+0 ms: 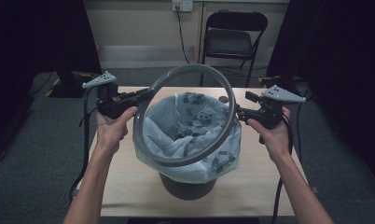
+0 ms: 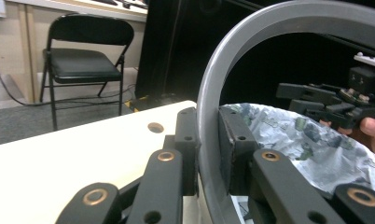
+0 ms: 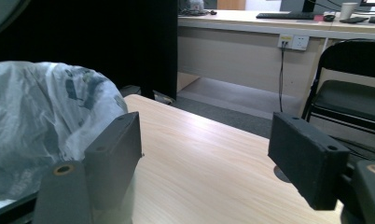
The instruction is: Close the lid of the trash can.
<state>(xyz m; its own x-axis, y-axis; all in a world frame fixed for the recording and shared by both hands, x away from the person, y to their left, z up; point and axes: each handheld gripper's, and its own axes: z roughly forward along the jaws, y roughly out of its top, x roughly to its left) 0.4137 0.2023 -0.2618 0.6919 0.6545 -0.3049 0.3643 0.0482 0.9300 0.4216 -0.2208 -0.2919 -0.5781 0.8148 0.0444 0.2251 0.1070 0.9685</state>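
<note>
Light wooden table (image 1: 258,186), dark bin (image 1: 188,185) standing on it, lined with a patterned bag (image 1: 195,121)

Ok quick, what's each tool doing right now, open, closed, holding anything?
Left tool: closed on the grey bin ring.
Right tool: open, holding nothing.

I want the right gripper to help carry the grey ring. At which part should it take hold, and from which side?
Grip the grey ring on its right-hand arc, opposite the left gripper, which already clamps the left arc. Come in from outside the ring, with the open right gripper held so one jaw passes inside the band and one outside. The band looks thin and flat, and the ring stands tilted above the bag-lined bin, so this arc is free.
</note>
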